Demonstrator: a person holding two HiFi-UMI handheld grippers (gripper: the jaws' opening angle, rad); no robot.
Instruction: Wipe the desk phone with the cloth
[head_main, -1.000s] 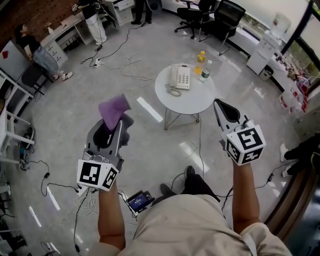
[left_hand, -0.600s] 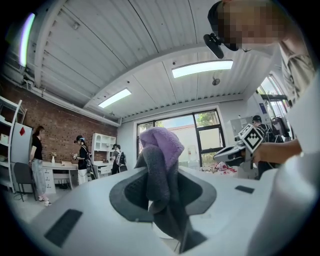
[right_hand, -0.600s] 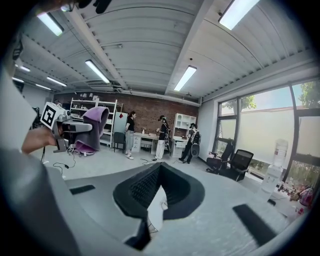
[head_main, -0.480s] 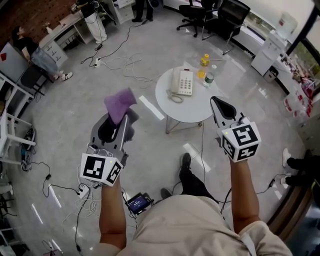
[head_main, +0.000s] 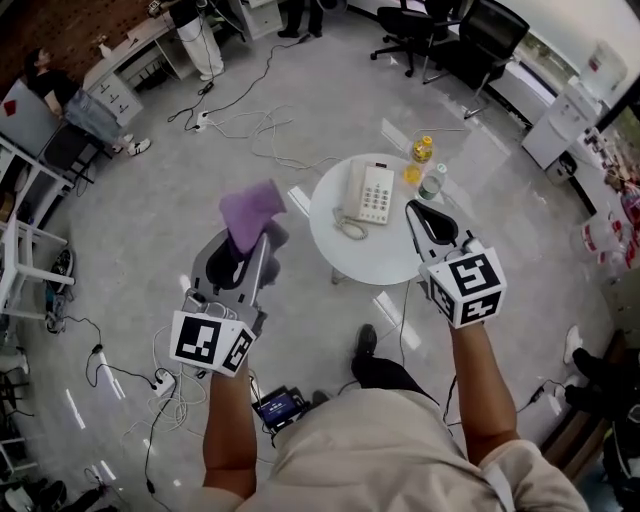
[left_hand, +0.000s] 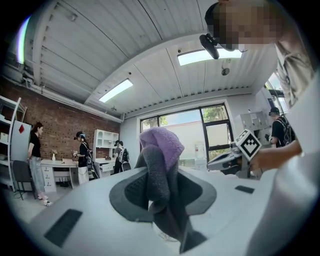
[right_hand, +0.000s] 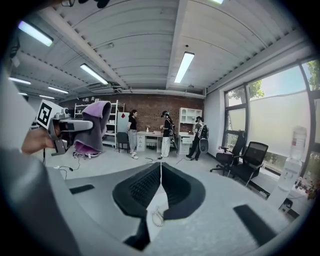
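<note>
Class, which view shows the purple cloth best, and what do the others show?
The left gripper view: the cloth fills the centre, pinched in the left gripper. The head view shows it small, from above; the right gripper view shows it off to the left.

The right gripper (head_main: 414, 208) covers part of the near right rim of the bench (head_main: 345, 250), and on the bench the keys of the desk phone (head_main: 372, 192) and the labels of the yellow-capped bottle (head_main: 424, 148) and the clear bottle (head_main: 432, 183) behind it are too small for us to read. Left of the bench, the lower folds of the cloth (head_main: 252, 208) are buried between the jaws of the left gripper (head_main: 255, 242), so we cannot tell how much lies inside. Far beyond the bench, a standing person (head_main: 198, 45) is cut off by the top edge.
</note>
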